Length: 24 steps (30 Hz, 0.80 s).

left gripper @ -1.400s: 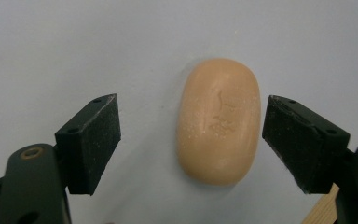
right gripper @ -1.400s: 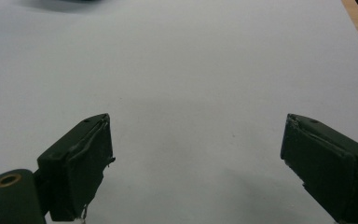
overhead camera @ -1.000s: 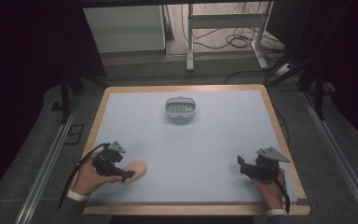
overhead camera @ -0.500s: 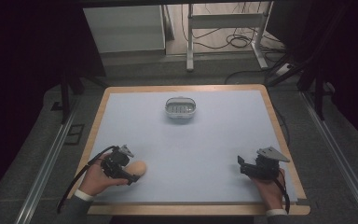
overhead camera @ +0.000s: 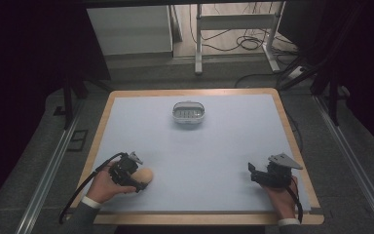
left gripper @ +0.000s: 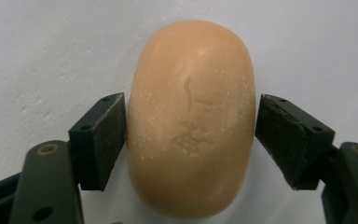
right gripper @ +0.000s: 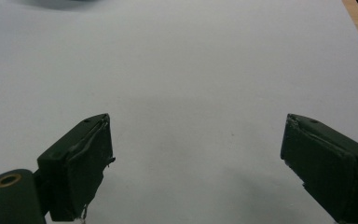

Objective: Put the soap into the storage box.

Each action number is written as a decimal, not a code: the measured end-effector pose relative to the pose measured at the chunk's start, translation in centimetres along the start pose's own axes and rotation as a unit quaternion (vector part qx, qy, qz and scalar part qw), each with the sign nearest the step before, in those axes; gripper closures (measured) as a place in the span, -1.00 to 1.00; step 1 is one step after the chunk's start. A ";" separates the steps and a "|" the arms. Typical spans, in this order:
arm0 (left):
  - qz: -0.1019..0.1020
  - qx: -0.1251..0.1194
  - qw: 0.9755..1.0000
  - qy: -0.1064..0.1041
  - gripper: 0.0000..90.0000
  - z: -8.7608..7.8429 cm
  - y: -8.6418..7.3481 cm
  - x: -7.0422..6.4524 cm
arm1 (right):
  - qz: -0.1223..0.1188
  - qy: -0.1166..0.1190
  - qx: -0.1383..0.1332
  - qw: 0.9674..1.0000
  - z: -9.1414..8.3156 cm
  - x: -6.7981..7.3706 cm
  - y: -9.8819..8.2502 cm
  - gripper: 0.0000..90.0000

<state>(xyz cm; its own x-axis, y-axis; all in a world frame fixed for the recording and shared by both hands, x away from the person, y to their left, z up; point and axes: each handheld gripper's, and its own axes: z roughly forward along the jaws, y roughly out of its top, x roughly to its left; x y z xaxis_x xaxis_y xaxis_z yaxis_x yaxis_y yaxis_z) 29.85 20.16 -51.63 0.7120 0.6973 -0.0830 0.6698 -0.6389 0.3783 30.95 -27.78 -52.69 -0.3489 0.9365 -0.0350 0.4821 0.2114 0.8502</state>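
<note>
Tan soap [left gripper: 191, 119] now sits between the left hand-held gripper's [left gripper: 191, 140] jaws.

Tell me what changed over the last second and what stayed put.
The left gripper moved toward the near table edge and closed in around the soap bar; its jaws now flank the bar's sides, one touching, the other a hair off. The soap, the soap dish and the open right gripper stayed where they were.
</note>
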 end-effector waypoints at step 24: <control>-0.007 -0.026 1.000 0.008 -0.28 -1.3 0.1 0.8 | -0.002 0.000 -0.002 1.000 -0.1 0.0 0.0 -0.80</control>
<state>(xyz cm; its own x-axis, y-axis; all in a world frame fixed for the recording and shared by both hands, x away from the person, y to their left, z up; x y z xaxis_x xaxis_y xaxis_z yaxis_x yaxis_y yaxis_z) 30.22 21.13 -50.51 0.6991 0.7112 -0.0737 0.6670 -0.6115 0.4256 30.89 -27.80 -52.68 -0.3499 0.9360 -0.0382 0.4771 0.2131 0.8526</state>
